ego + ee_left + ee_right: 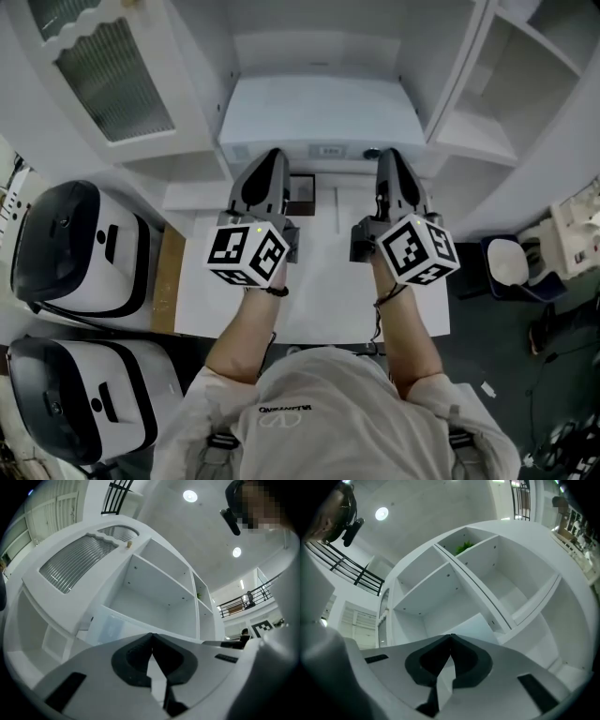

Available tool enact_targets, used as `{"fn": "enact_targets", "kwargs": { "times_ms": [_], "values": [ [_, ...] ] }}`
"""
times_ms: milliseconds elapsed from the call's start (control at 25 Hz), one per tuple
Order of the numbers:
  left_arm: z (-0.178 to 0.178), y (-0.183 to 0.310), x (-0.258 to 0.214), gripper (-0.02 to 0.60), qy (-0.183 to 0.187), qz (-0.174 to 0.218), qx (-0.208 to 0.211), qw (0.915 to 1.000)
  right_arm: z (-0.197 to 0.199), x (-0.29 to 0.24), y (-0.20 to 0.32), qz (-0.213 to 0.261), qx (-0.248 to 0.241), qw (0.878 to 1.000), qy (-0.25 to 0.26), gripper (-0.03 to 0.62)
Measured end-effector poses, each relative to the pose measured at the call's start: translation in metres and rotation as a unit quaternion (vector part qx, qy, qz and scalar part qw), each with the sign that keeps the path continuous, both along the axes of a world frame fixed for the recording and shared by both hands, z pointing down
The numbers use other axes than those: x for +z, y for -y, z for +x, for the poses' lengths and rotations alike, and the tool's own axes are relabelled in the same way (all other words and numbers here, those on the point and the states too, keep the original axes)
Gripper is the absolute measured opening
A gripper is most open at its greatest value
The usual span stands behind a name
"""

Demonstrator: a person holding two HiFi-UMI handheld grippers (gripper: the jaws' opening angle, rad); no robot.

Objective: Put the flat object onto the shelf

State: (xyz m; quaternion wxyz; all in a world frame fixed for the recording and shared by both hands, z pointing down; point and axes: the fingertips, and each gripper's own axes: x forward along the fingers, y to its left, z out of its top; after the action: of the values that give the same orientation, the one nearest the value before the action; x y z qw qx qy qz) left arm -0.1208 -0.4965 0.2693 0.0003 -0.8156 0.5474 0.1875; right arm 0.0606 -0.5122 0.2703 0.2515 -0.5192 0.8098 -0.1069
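left gripper (271, 156) and right gripper (393, 155) are hovering side by side over the white counter (323, 281), both pointing at the white shelf unit (440, 585). left fingers (133, 660) are sitting pressed together with nothing between them. right fingers (466, 663) are doing the same, closed tight and empty. flat white panel (319, 108) is lying just beyond both sets of fingertips, at the foot of the shelf unit, and neither gripper is holding it. shelf compartments ahead of and above the fingers are showing bare, apart from something green (464, 548) in one far compartment. small dark square thing (302, 194) is sitting on the counter between the two grippers. judging progress: nothing is looking done yet, since the panel isn't being gripped and isn't looking placed in a compartment. left to do: opening the fingers, gripping the panel, lifting it, setting it on a shelf.
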Motion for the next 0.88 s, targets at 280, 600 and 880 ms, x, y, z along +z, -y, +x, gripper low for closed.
{"fn": "enact_targets", "kwargs": {
  "times_ms": [280, 600, 880],
  "values": [
    [-0.003, 0.024, -0.001, 0.005, -0.016, -0.008, 0.002, 0.9998, -0.001, -0.001, 0.028, -0.013, -0.002, 1.000, 0.015, 0.011],
    [-0.006, 0.049, -0.001, 0.005, -0.035, -0.019, 0.002, 0.9992, -0.004, -0.002, 0.051, -0.021, 0.000, 1.000, 0.015, 0.011],
    [-0.011, 0.062, -0.002, 0.005, -0.047, -0.022, -0.005, 0.9987, -0.008, -0.006, 0.059, -0.016, -0.002, 1.000, 0.005, 0.011]
  ]
}}
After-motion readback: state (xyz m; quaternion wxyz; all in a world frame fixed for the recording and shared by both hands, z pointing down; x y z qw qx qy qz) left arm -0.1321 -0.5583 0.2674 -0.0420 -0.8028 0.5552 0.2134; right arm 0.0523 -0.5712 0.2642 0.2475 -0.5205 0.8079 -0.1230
